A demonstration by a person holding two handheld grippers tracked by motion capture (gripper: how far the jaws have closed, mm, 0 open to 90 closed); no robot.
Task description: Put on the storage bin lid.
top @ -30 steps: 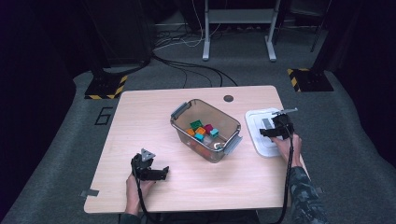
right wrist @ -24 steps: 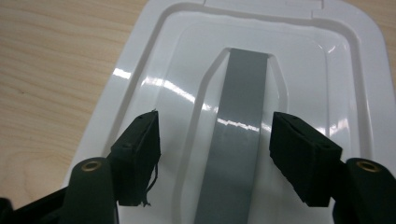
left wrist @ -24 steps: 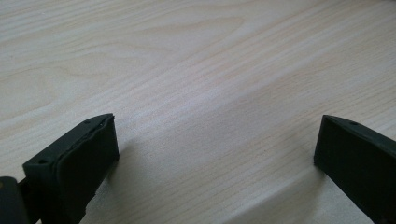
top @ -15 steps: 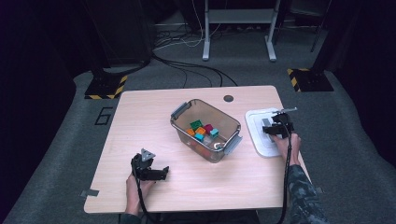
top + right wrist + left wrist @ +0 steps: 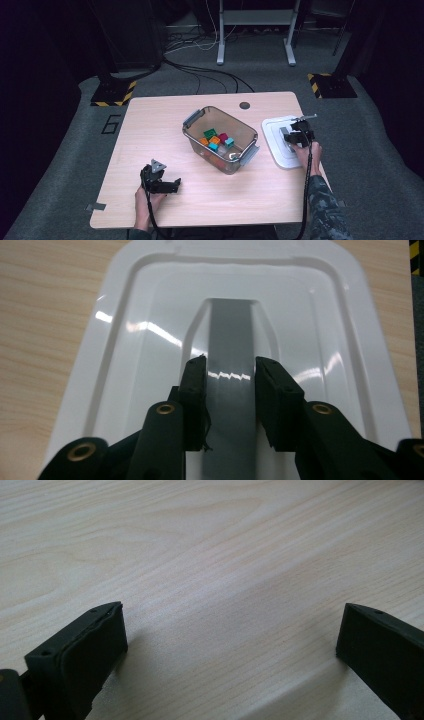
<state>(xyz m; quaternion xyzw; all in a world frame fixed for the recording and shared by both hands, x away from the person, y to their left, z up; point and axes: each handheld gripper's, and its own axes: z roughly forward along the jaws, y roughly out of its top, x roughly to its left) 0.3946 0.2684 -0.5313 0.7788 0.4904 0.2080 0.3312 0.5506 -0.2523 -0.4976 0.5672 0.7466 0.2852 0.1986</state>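
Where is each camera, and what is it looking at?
High view: above the person's side, facing forward and down on the table, bin and lid; both forearms and hands show.
Left gripper view: rides the left gripper, facing bare table; its open jaws show.
Right gripper view: rides the right gripper, facing the lid; its jaws have just closed on the grey handle.
Shared: the high and right gripper views both show the lid.
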